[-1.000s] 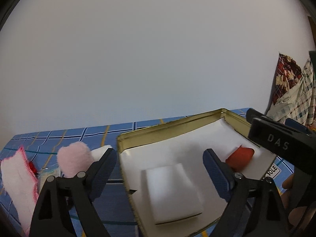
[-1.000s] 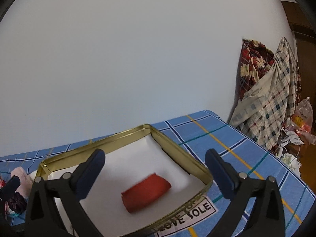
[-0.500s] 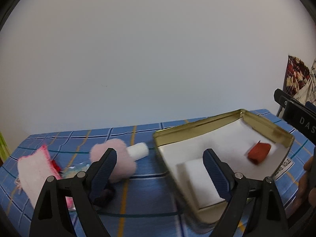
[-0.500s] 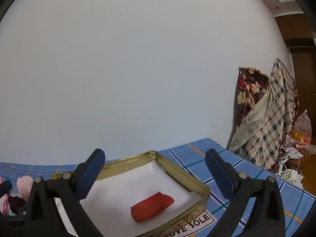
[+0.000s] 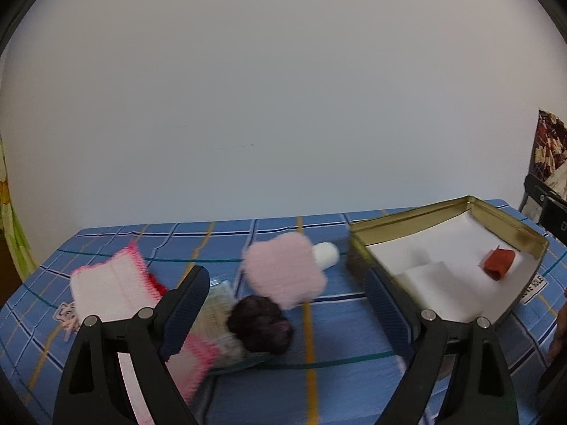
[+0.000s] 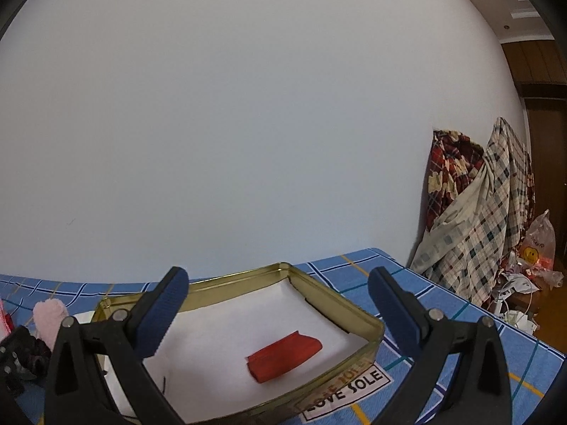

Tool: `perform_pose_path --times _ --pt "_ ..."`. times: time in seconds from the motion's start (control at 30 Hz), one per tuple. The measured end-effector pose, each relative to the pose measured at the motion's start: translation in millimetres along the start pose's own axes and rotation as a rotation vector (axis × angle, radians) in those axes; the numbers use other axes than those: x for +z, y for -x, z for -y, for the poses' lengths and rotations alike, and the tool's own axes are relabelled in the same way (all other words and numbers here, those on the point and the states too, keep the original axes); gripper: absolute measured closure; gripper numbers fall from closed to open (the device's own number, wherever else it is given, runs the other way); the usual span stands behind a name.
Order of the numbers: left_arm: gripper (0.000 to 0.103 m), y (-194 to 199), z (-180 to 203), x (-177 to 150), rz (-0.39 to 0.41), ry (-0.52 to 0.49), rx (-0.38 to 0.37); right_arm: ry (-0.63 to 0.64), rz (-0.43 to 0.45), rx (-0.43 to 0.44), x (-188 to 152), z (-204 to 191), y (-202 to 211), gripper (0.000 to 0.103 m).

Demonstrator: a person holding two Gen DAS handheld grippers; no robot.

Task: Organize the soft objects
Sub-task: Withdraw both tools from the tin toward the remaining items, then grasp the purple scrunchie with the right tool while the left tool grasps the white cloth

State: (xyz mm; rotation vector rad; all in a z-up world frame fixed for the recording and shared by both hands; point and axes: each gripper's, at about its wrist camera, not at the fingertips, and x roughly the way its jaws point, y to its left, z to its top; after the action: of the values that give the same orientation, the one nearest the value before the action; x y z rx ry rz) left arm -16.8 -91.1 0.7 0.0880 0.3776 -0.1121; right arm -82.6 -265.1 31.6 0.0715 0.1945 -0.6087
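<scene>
left wrist view: left gripper (image 5: 287, 304) jaws wide, nothing held, aimed slightly down at the loose pile near the blue checked cloth's (image 5: 319, 382) left half: dark purple ball (image 5: 260, 324), pink fluffy piece (image 5: 285, 271), pink-edged cloth (image 5: 110, 285). judged step: reaching for the next item; next, close on the ball

right wrist view: right gripper (image 6: 274, 310) jaws wide, empty, hovering near-level over the gold tin (image 6: 368, 322) at the right end, red piece (image 6: 285, 350) inside
</scene>
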Motion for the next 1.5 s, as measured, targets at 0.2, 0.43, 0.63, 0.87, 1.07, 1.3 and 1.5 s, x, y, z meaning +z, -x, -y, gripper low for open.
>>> perform_pose_path --times 0.2,0.43,0.63,0.87,1.07,1.3,1.5 --pt "0.012 -0.6 -40.8 -6.3 -0.023 0.029 0.065 0.027 -0.02 0.032 -3.9 -15.8 7.3 0.0" --pt "0.012 -8.4 -89.4 -9.8 -0.043 0.081 0.154 0.071 -0.044 0.152 -9.1 -54.6 28.3 0.0" --pt "0.012 -13.9 -126.1 -13.7 -0.069 0.161 0.202 0.168 -0.076 0.283 -18.8 -107.8 46.0 0.003" --pt "0.012 -23.5 -171.0 -20.0 -0.112 0.285 0.215 0.211 -0.248 0.454 -31.5 -170.7 35.4 0.012" --pt "0.012 -30.1 -186.7 -24.3 -0.146 0.334 0.2 0.255 -0.411 0.538 -48.6 -220.1 11.4 0.023" --pt "0.012 -39.8 -175.3 -25.2 -0.199 0.321 0.121 0.232 -0.587 0.556 -68.3 -243.3 -22.6 0.044" --pt "0.012 -48.2 -167.2 -28.1 -0.241 0.334 0.047 0.175 -0.613 0.619 -69.5 -234.0 -23.4 0.078"
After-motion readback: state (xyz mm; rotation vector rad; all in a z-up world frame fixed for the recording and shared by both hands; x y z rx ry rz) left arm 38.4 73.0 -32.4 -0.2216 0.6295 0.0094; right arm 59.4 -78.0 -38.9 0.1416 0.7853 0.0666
